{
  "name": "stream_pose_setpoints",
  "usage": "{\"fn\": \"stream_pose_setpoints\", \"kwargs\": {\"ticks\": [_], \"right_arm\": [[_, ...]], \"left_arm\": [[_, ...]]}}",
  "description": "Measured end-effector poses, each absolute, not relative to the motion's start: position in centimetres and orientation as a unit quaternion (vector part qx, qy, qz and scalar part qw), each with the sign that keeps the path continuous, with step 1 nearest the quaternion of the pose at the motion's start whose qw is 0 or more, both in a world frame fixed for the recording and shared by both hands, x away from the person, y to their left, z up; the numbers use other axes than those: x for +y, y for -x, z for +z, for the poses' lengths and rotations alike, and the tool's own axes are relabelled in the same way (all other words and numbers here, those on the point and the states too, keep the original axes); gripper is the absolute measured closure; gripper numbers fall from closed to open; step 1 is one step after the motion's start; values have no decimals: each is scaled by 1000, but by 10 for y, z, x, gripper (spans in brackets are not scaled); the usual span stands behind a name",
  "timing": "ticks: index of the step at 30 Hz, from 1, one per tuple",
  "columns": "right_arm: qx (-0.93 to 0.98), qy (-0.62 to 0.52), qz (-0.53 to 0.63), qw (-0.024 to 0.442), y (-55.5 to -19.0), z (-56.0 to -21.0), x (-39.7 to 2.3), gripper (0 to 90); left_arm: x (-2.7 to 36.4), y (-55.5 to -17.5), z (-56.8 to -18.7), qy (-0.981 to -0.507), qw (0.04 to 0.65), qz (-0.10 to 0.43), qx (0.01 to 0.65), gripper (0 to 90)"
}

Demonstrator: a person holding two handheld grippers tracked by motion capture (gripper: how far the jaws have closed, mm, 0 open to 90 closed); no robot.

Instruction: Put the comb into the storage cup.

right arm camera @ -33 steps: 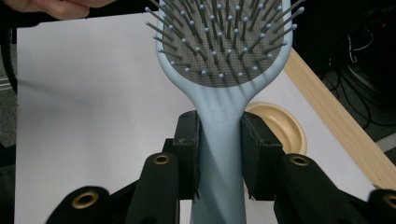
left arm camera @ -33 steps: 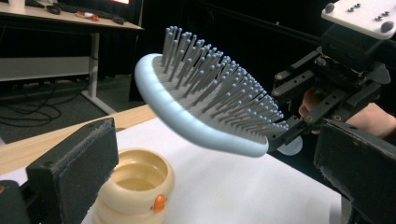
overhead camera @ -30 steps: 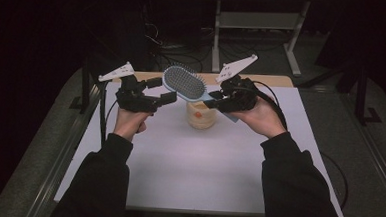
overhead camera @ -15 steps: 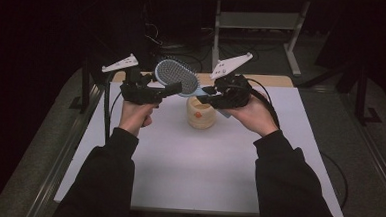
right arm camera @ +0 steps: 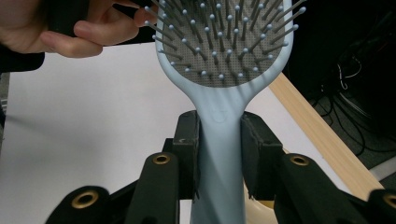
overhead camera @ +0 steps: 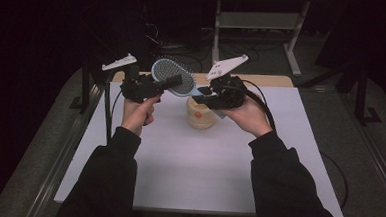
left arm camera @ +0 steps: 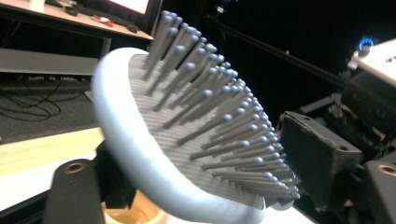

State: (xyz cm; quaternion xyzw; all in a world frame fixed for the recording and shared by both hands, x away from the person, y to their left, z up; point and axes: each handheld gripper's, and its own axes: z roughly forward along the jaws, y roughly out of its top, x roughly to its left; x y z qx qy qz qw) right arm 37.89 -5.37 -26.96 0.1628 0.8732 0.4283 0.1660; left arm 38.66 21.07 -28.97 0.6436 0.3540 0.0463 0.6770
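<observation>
Right hand-held gripper (right arm camera: pixel 218 154) clamping hairbrush (right arm camera: pixel 223 56) handle, left hand-held gripper (overhead camera: pixel 175 82) (grip unclear), no legible writing

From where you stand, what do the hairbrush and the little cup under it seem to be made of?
The hairbrush looks like smooth pale-blue plastic with a soft sheen; its grey pad holds thin ball-tipped pins, likely plastic too. The cup looks matte tan, perhaps paper or wood; it is too small and dim to tell.
</observation>
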Motion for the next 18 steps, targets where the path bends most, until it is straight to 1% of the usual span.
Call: {"fn": "stream_pose_setpoints", "kwargs": {"ticks": [7,9,14,18], "right_arm": [[872,-166,428,173,-380,-273,-48,686],[872,-164,426,177,-380,-274,-46,688],[872,-169,426,174,-381,-278,-43,689],[873,-169,424,170,-382,-281,-41,690]], "left_arm": [[214,-387,-291,-622,695,27,359,393],[215,-387,-289,-620,699,25,357,438],[213,-384,-285,-626,693,36,356,479],[213,-383,-285,-624,697,32,352,507]]}}
